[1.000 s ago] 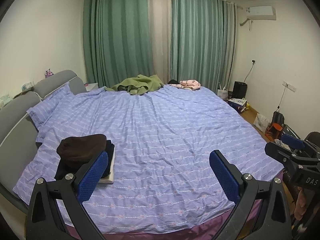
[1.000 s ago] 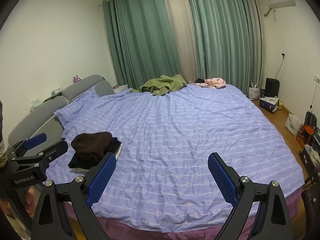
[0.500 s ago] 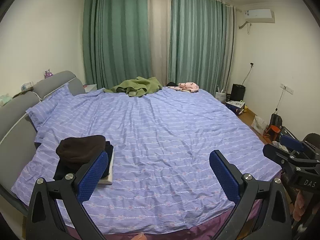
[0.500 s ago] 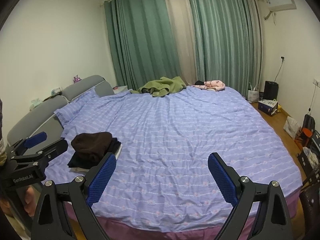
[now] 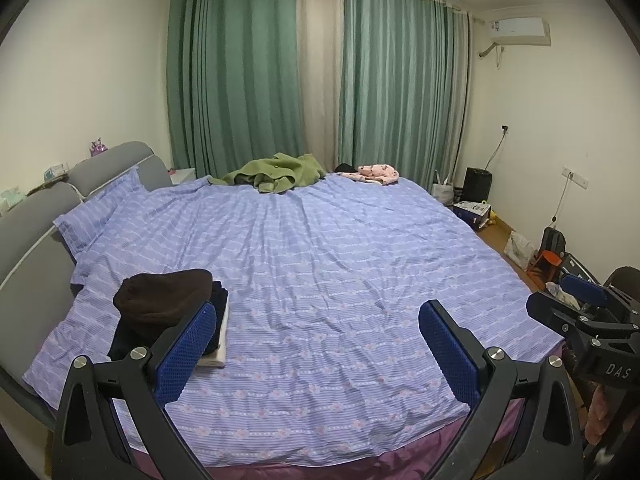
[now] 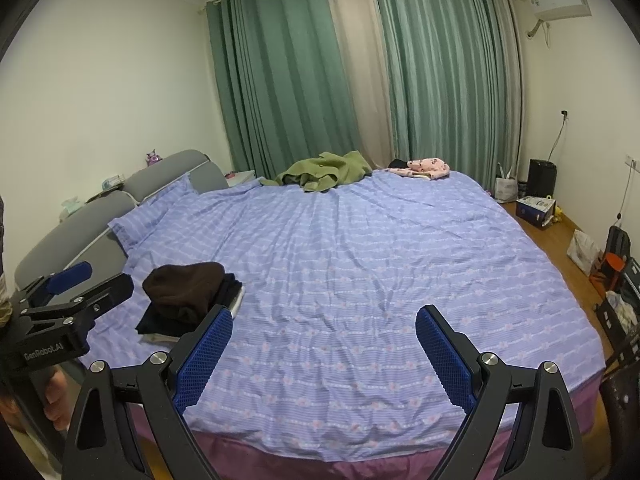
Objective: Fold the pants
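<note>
A stack of folded dark clothes, brown on top [image 5: 164, 304], lies on the bed's near left; it also shows in the right wrist view [image 6: 188, 292]. A crumpled green garment [image 5: 276, 172] and a pink garment [image 5: 378, 173] lie at the bed's far edge, also in the right wrist view: green [image 6: 324, 170], pink [image 6: 424, 167]. My left gripper [image 5: 318, 344] is open and empty, held above the bed's near edge. My right gripper [image 6: 324, 344] is open and empty beside it. Each gripper shows in the other's view: the right gripper [image 5: 588, 316], the left gripper [image 6: 68, 296].
The bed [image 5: 340, 264] has a purple striped cover and a grey headboard [image 5: 24, 232] on the left. Green curtains [image 5: 248, 80] hang behind. Boxes, bags and a black bin [image 5: 478, 184] stand on the wooden floor at the right.
Both grippers have drawn back and risen slightly, so the bed sits a little lower and farther in both views. Both stay open and empty.
</note>
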